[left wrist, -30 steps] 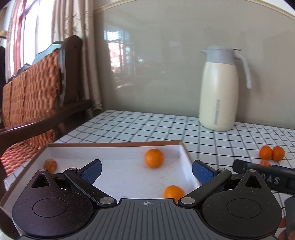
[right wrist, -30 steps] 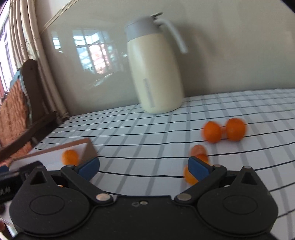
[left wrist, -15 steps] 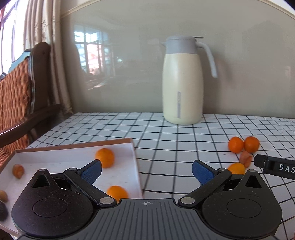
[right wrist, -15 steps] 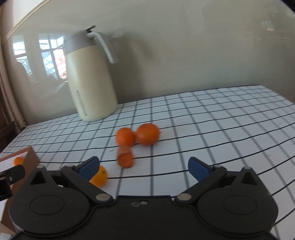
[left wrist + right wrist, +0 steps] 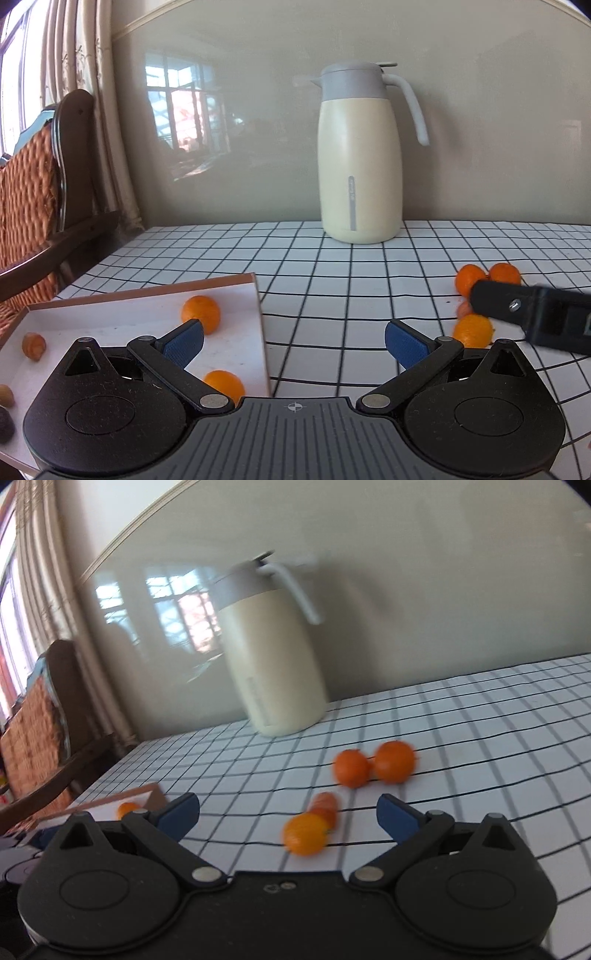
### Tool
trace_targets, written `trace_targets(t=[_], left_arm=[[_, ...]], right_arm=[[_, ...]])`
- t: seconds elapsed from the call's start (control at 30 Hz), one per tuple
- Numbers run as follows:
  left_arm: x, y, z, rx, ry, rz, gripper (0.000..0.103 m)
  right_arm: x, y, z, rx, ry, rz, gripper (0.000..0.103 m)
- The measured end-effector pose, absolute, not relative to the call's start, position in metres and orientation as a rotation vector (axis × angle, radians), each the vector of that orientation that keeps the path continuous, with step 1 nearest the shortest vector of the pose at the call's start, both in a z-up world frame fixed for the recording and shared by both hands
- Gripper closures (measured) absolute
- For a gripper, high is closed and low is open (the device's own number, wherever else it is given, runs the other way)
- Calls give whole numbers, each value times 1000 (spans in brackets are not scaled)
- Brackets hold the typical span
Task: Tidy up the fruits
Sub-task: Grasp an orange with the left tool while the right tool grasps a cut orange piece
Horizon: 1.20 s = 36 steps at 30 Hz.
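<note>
A shallow white box [image 5: 255,291] with brown edges lies at the left of the checked table and holds two oranges [image 5: 201,314] and small fruits [image 5: 34,345]. Its corner also shows in the right wrist view [image 5: 153,792]. Several oranges [image 5: 394,761] lie loose on the cloth at the right, the nearest one [image 5: 306,833] just ahead of my right gripper [image 5: 288,818], which is open and empty. In the left wrist view the loose oranges [image 5: 472,330] sit behind the right gripper's dark body [image 5: 532,317]. My left gripper [image 5: 293,341] is open and empty, above the box's right edge.
A cream thermos jug [image 5: 358,155] with a grey lid stands at the back of the table against the wall. A wooden chair with an orange woven cushion [image 5: 29,206] stands beyond the table's left edge, by curtains.
My left gripper has swung right, from over the box towards the table's middle. My right gripper has turned towards the loose oranges, which now lie between its fingers' line.
</note>
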<state>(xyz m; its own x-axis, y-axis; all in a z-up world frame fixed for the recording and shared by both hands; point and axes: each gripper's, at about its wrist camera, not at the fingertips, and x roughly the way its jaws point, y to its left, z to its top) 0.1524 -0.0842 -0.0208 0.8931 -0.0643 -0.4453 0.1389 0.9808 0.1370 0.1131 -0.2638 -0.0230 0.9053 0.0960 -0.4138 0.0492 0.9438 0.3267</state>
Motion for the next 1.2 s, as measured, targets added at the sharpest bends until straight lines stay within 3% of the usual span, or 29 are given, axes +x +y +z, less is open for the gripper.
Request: trace_targets(t=[0.2, 0.33, 0.67, 0.8, 0.93, 1.2], left_arm=[[156, -78, -23, 166, 479, -95, 0], [156, -88, -26, 193, 488, -114, 0], [153, -146, -36, 203, 491, -290, 0], [155, -170, -41, 225, 513, -332, 30], [154, -185, -43, 237, 512, -375, 33], [160, -201, -47, 215, 567, -448, 63]], right_arm=[[126, -254, -27, 221, 477, -158, 9], [125, -268, -32, 227, 524, -205, 16], [103, -305, -29, 246, 482, -303, 16], [100, -316, -30, 273, 487, -316, 16], [99, -320, -32, 272, 486, -323, 16], [100, -323, -35, 271, 492, -326, 16]])
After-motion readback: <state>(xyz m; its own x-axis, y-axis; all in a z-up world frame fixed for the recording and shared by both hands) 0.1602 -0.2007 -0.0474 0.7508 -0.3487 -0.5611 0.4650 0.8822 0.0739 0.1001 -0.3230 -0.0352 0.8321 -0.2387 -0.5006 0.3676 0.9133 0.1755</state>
